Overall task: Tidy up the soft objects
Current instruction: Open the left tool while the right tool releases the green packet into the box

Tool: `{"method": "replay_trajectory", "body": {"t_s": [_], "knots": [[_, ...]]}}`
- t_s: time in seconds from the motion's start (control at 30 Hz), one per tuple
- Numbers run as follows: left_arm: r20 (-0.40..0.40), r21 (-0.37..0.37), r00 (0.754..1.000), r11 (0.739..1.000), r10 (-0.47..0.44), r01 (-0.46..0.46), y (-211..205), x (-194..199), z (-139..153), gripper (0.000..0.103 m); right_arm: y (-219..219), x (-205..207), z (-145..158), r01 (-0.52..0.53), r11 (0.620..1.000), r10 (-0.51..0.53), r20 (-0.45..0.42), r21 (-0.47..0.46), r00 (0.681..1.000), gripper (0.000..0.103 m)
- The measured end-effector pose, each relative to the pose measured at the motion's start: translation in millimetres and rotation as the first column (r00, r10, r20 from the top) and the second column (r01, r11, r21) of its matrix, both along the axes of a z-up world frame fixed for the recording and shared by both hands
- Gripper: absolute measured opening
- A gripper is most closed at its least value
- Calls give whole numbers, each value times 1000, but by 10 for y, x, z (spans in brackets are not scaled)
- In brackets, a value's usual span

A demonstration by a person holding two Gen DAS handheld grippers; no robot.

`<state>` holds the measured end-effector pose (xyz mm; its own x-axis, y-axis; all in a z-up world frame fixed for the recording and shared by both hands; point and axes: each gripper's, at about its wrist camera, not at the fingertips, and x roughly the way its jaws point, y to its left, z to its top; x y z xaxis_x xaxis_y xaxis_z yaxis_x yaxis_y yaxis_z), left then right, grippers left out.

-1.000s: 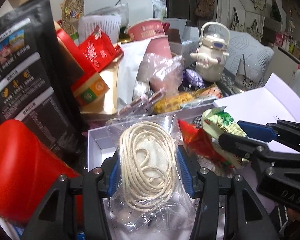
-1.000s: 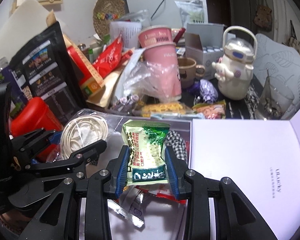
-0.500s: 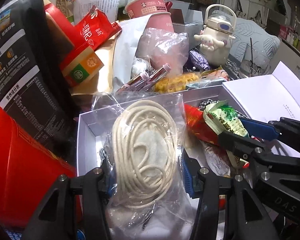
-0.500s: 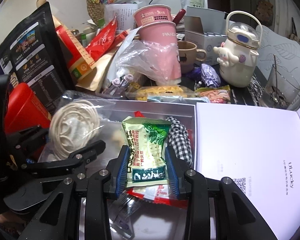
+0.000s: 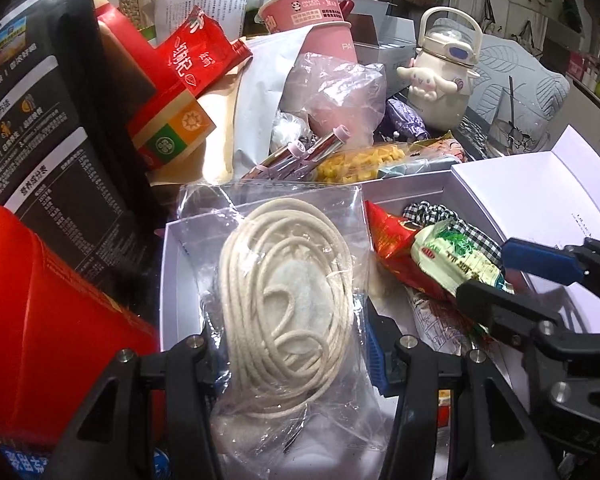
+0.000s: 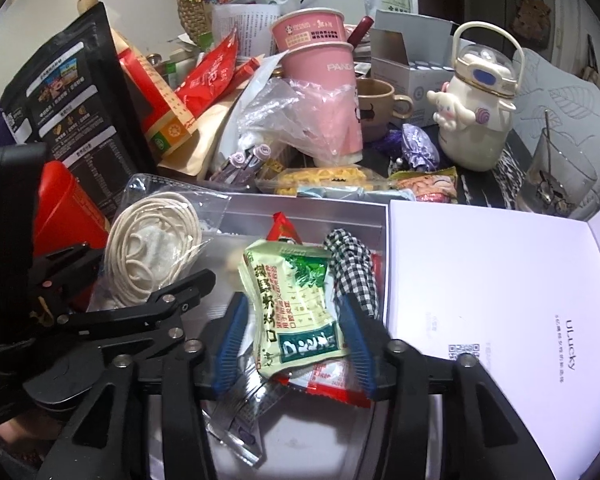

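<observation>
1. Left gripper [image 5: 292, 344]: we see its blue pads closed against a clear bag of cream cord [image 5: 288, 300], held over the white box [image 5: 172, 280].
2. Right gripper [image 6: 296, 332]: jaws parted, green snack packet [image 6: 296, 304] lying loose between them, over the same box.

We have opened the right tool [image 6: 294, 344]: its blue pads, pressed against the green snack packet [image 6: 296, 300] a second ago, now stand apart from both its edges, and the packet lies loose on the red wrapper [image 6: 332, 380] in the white box [image 6: 300, 210]. The packet has slid toward 12 o'clock in our right view. Our left tool [image 5: 292, 352] has carried the bagged cord coil [image 5: 288, 300] forward over the box's near wall, and the clutter beyond looms larger.
</observation>
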<state>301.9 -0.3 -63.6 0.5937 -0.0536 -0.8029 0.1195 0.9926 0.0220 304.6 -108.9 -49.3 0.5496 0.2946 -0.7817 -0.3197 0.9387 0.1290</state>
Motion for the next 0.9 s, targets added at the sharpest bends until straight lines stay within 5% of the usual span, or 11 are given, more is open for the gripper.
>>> {"method": "replay_trajectory", "body": {"t_s": [0.17, 0.4, 0.9], "knots": [[20, -45, 999, 998, 33, -32, 64, -62, 107, 53, -18, -81, 105, 13, 1000, -13, 31, -8, 999, 56], [63, -44, 996, 997, 68, -65, 90, -204, 301, 77, -85, -240, 322, 16, 1000, -14, 75, -18, 997, 56], [187, -23, 980, 998, 66, -63, 54, -666, 961, 77, -196, -663, 819, 32, 999, -35, 181, 20, 983, 58]]}}
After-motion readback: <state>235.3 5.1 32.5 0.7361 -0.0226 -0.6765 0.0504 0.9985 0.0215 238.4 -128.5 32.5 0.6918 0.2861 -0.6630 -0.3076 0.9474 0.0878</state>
